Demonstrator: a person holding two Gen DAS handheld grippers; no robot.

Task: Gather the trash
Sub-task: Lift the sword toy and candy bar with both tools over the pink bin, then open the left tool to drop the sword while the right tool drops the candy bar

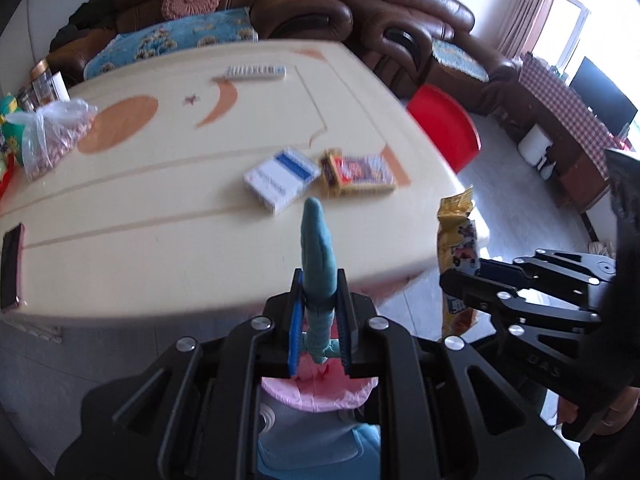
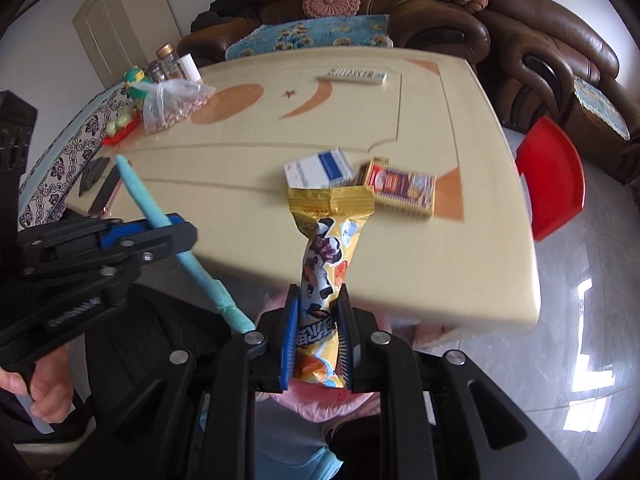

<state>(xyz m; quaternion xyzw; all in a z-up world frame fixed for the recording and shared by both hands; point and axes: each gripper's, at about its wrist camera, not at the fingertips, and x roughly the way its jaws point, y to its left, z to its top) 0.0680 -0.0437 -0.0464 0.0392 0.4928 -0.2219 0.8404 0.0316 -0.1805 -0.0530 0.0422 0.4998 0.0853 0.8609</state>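
Note:
My left gripper [image 1: 319, 312] is shut on a long twisted teal wrapper [image 1: 318, 248] that sticks up past the near table edge; the same wrapper [image 2: 148, 200] shows at the left of the right wrist view. My right gripper [image 2: 318, 332] is shut on a yellow cartoon snack packet [image 2: 326, 256], which shows at the right of the left wrist view as the snack packet [image 1: 458, 236]. Both grippers hang just off the near edge of the cream table [image 1: 160, 220], above a pink-lined bin [image 1: 320, 394]. A white-and-blue box [image 1: 282, 178] and a red-and-yellow box [image 1: 358, 174] lie on the table.
A bag of nuts [image 1: 50, 136], jars and a phone [image 1: 11, 266] sit at the table's left; a remote [image 1: 256, 72] lies at the far side. A red stool [image 1: 446, 124] stands to the right, brown sofas [image 1: 360, 12] behind. A person's hand [image 2: 36, 396] holds the left gripper.

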